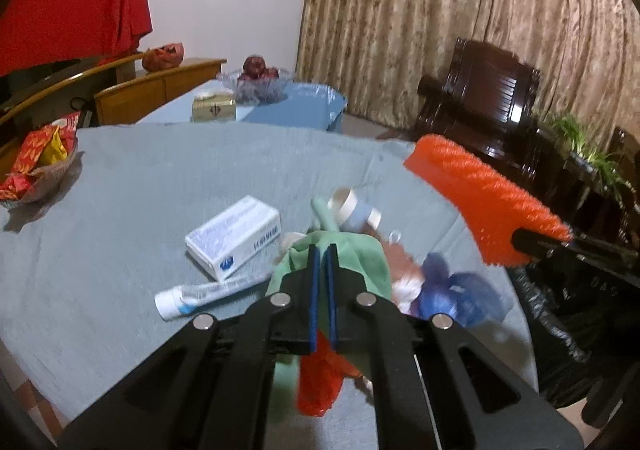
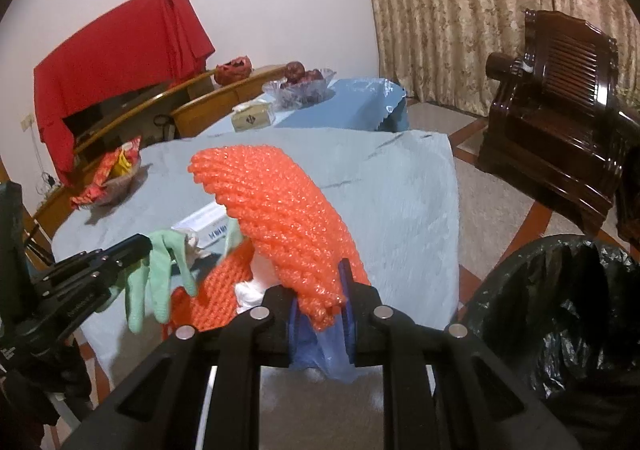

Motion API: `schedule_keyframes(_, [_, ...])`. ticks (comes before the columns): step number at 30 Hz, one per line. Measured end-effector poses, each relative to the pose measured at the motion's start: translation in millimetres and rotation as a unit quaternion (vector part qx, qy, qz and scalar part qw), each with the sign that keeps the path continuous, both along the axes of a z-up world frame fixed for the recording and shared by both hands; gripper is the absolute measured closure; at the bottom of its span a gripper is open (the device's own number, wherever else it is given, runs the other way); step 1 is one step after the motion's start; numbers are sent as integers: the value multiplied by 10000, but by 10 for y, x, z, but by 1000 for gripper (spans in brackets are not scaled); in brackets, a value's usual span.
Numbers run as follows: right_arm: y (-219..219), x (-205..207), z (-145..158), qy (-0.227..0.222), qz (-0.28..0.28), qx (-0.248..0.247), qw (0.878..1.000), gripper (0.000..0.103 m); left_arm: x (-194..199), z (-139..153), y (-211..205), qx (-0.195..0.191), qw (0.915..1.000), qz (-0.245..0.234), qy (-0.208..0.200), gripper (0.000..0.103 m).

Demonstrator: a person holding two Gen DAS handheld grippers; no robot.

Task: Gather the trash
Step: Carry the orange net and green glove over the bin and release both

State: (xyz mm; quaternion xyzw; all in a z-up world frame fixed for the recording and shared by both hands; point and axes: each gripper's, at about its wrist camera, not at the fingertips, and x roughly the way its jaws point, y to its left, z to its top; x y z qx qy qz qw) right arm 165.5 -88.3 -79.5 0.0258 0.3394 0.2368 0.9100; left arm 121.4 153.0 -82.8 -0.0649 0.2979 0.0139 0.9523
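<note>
Both wrist cameras look forward and downward along their jaws, close over the grey-covered surface [image 1: 120,186]. Each faces the curtain [image 2: 460,10] and red cloth [image 1: 76,6]; both share the white box [image 1: 234,236].

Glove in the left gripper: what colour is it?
Pale green; the glove shows best in the right wrist view, hanging from the left gripper.

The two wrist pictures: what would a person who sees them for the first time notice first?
Most striking is the bright orange foam net sleeve, clamped in the right gripper above the grey-blue tablecloth. Next comes the pale green rubber glove, hanging from the shut left gripper on the left. At the lower right stands the bin with a black plastic liner, open.
</note>
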Motion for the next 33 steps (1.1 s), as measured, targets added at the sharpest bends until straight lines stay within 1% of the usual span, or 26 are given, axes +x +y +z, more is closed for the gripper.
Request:
schedule_keyframes(6, [-168,-97,152,-115,-161,63,9998,85,-57,278,-199,-53,9989,-314,-347,100])
schedule_keyframes(12, [-501,-200,279,-158,-480,55,9987,86,-47,402,-500,-140,9964,-726,-411,100])
schedule_keyframes(15, [-742,-271,324,-193,-710,-11,9973,86,-31,433,-686,-193,9944,-944,-432,100])
schedule_keyframes(18, [-953,-326,314,-203,-895,-86,9957,86,5,427,-909,-239,9915,-1212,-416,100])
schedule_keyframes(21, [-1113,-323,225,-35,-1056,-87,9944,86,43,374,-1070,-267,9893,-1388,-355,100])
schedule_keyframes(22, [-1165,-323,177,50,-1087,-46,9941,89,55,351,-1105,-277,9890,-1418,-316,100])
schedule_keyframes(23, [-1180,-327,147,82,-1092,-54,9940,93,69,322,-1126,-264,9889,-1436,-276,100])
schedule_keyframes(25, [-1205,-341,102,97,-1102,-135,9938,95,74,252,-1182,-258,9882,-1499,-155,100])
schedule_keyframes(27, [-1232,-345,99,95,-1090,-117,9939,96,77,200,-1241,-230,9873,-1568,-57,100])
schedule_keyframes(33, [-1248,-361,111,133,-1015,-63,9947,96,45,143,-1268,-195,9857,-1673,5,100])
